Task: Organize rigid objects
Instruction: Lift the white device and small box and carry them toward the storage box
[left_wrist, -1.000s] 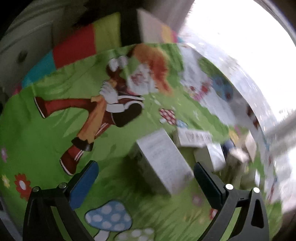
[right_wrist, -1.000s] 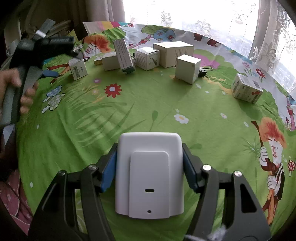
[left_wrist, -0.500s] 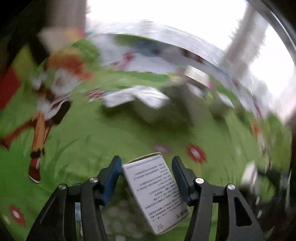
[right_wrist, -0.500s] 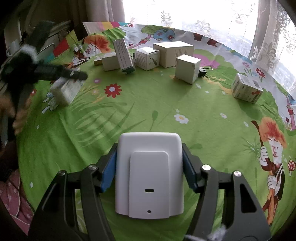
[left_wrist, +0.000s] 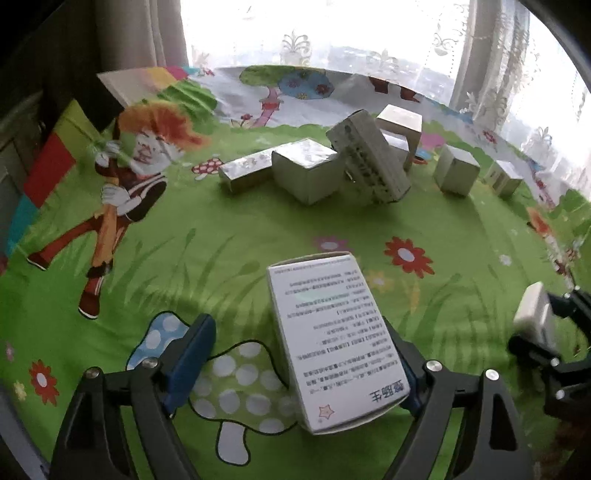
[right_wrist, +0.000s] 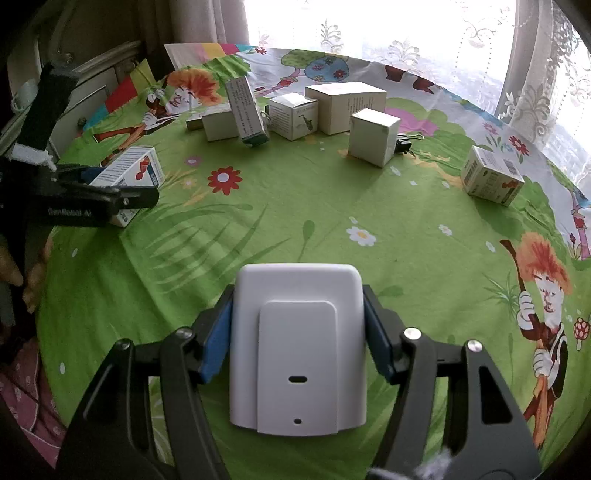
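Observation:
My left gripper (left_wrist: 295, 354) is open; a white printed carton (left_wrist: 332, 339) lies on the cloth between its fingers, against the right finger and apart from the left one. The same carton shows in the right wrist view (right_wrist: 127, 177) beside the left gripper (right_wrist: 92, 203). My right gripper (right_wrist: 299, 343) is shut on a white plastic device (right_wrist: 299, 350), held low over the green cartoon tablecloth (right_wrist: 295, 206). A cluster of white boxes (left_wrist: 306, 170) with a leaning tall box (left_wrist: 369, 162) stands further back.
More boxes stand at the back: a large one (right_wrist: 347, 101), a cube (right_wrist: 373, 136) with a binder clip (right_wrist: 406, 142) beside it, and a printed box (right_wrist: 489, 179) at right. Curtains and a bright window lie behind. A cabinet (right_wrist: 85, 92) is at left.
My left gripper carried the printed carton away from the box cluster, swung to face the window, and opened; the carton now rests on the cloth. The right gripper has not moved.

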